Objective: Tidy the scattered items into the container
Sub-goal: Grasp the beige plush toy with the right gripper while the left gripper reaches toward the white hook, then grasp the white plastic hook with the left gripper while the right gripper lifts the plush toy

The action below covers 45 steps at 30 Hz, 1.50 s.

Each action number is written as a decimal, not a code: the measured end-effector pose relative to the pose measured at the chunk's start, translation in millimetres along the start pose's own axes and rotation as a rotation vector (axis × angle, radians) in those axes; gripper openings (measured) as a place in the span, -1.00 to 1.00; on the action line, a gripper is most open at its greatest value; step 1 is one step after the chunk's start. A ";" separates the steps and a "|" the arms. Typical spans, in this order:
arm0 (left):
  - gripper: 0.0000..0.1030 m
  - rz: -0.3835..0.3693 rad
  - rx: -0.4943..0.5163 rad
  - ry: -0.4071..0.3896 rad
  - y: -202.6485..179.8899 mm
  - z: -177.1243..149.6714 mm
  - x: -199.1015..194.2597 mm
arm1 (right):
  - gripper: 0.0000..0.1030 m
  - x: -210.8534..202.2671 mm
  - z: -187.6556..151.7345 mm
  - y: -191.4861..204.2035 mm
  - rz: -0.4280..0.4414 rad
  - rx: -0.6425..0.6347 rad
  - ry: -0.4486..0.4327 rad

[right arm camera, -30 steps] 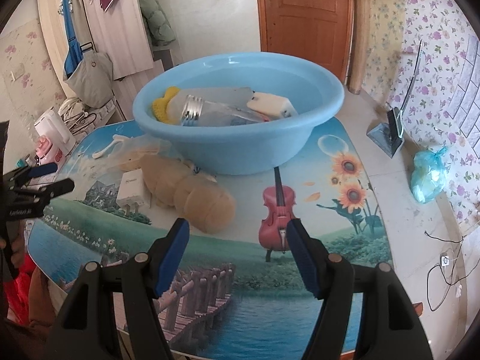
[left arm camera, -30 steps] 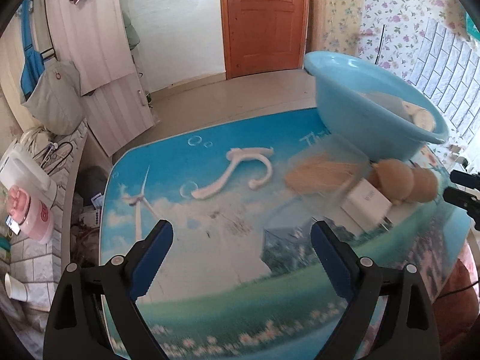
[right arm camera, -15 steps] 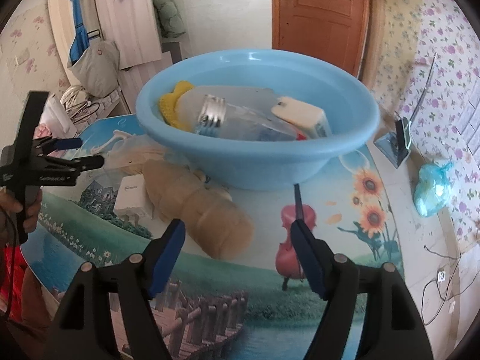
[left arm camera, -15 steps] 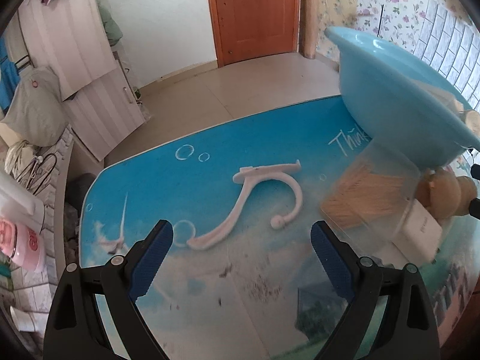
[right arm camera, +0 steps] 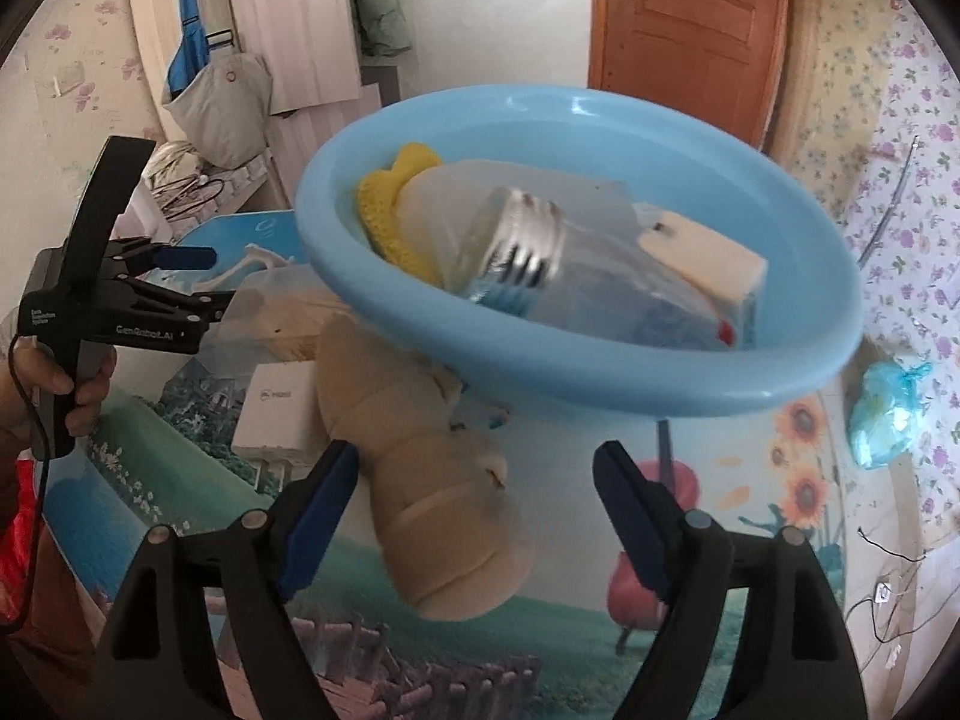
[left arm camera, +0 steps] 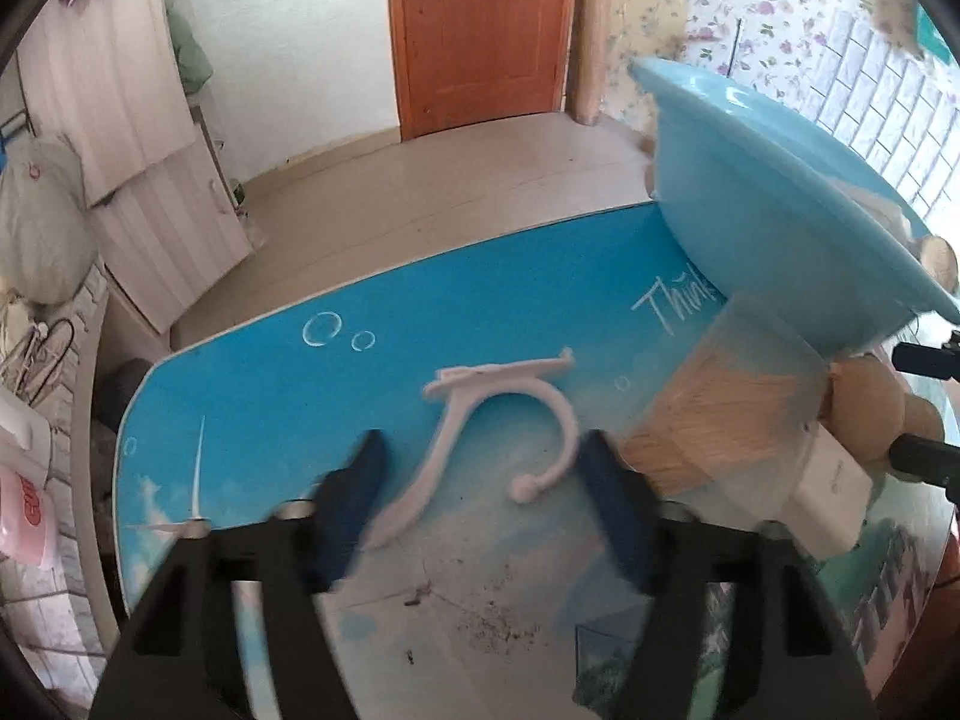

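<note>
A white plastic hook (left arm camera: 480, 426) lies on the picture-printed table. My left gripper (left arm camera: 480, 474) is open, its jaws on either side of the hook's lower part; it also shows in the right wrist view (right arm camera: 198, 282). A bag of toothpicks (left arm camera: 720, 420), a white box (left arm camera: 834, 492) and a tan plush toy (left arm camera: 870, 414) lie beside the blue basin (left arm camera: 768, 222). My right gripper (right arm camera: 474, 480) is open just above the plush toy (right arm camera: 432, 480). The basin (right arm camera: 600, 372) holds a glass jar (right arm camera: 540, 264), a yellow cloth (right arm camera: 390, 204) and a cream box (right arm camera: 702, 252).
The table's far edge (left arm camera: 420, 264) drops to the floor in front of a wooden door (left arm camera: 480, 30). A blue plastic bag (right arm camera: 888, 414) lies on the floor to the right. A pink appliance (left arm camera: 24, 498) stands off the table's left side.
My left gripper has moved forward and down onto the hook, with its jaws narrowing. My right gripper has moved closer to the plush toy and the basin.
</note>
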State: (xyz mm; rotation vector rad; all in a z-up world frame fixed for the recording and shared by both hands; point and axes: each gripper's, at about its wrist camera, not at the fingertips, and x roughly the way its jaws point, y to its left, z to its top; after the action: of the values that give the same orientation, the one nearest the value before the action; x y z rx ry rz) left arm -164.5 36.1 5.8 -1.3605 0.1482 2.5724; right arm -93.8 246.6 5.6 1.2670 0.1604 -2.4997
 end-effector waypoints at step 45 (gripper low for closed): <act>0.54 0.002 -0.186 0.044 -17.9 -77.9 -70.3 | -0.15 -67.3 -64.6 -29.0 -0.128 0.209 -0.001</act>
State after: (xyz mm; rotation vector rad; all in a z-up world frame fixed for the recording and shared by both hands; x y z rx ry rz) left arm -59.3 27.7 20.1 -1.4805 -0.0849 2.6137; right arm -17.5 306.1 19.4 1.3745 -0.0218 -2.6842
